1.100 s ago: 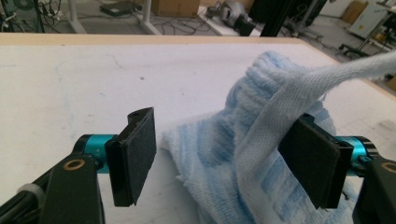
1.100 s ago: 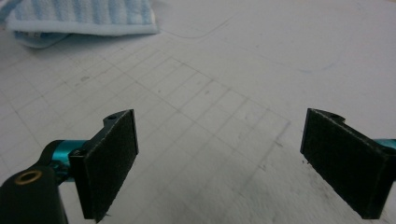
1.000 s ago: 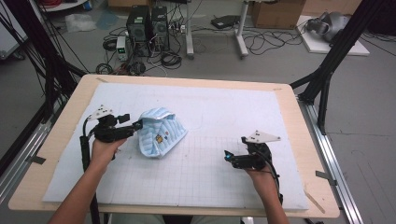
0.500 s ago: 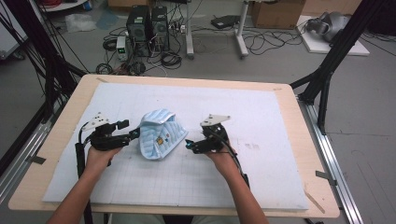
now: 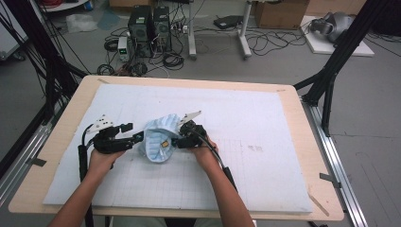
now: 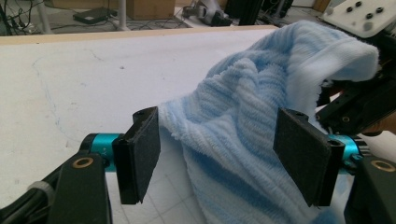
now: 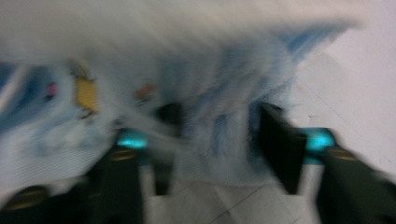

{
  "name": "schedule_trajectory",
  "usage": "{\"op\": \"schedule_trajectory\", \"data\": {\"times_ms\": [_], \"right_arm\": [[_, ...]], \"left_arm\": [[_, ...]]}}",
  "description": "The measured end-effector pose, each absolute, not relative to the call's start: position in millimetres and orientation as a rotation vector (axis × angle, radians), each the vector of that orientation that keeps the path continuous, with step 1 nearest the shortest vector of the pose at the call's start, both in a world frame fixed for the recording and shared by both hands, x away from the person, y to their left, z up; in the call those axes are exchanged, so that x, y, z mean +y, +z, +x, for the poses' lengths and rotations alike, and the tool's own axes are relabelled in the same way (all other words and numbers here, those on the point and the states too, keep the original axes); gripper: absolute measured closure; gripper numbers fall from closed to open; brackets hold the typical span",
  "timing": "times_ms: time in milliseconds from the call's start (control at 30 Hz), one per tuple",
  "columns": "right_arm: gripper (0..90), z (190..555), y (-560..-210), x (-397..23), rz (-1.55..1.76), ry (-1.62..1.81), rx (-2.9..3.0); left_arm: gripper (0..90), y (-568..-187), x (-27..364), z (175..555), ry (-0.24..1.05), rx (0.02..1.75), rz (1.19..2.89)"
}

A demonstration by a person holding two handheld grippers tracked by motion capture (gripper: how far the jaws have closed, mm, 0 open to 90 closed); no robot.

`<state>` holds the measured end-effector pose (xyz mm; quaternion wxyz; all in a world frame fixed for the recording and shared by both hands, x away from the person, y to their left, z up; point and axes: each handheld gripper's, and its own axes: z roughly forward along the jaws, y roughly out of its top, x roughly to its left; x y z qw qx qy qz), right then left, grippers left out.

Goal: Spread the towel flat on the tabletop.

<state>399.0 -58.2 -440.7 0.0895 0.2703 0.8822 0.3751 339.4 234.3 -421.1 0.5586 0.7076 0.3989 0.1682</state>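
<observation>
Pale-blue ribbed terry cloth [image 5: 161, 139] bunched left of centre on the white gridded mat [image 5: 265, 142], nearer its front edge, lifted at both sides, probably for spreading or folding. Left gripper [image 6: 219, 154] gaping wide around the cloth's left fold, pads clear of it. Right gripper [image 7: 219, 140] just closing on the right edge; blur hides whether pinched.

Right gripper view is motion-blurred: contact between the right gripper [image 7: 219, 140] and the blue cloth [image 7: 233, 93] cannot be confirmed. The cloth's small label [image 5: 165, 143] is too small to read.
</observation>
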Motion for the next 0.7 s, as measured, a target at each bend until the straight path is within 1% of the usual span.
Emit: {"op": "schedule_trajectory", "data": {"times_ms": [33, 67, 333, 433, 500, 567, 700], "right_arm": [[70.7, 398, -439, -58, 0.788, 1.098, 2.625], [73.2, 396, -437, -59, 0.787, 1.087, 2.629], [74.9, 391, -430, -72, 0.844, 1.132, 2.610], [75.7, 389, -428, -77, 0.867, 1.147, 2.599], [76.1, 387, -427, -82, 0.881, 1.149, 2.596], [76.2, 385, -424, -87, 0.900, 1.160, 2.589], [76.2, 383, -422, -94, 0.907, 1.159, 2.584]], "left_arm": [[32.0, -421, 234, 339, 0.397, 0.941, 1.669], [32.2, -421, 234, 339, 0.398, 0.940, 1.671], [38.1, -419, 228, 337, 0.365, 0.884, 1.677], [41.2, -415, 223, 334, 0.336, 0.841, 1.667], [42.1, -414, 214, 333, 0.272, 0.778, 1.680], [41.6, -415, 205, 332, 0.204, 0.728, 1.701], [36.2, -414, 193, 329, 0.187, 0.692, 1.724]]}}
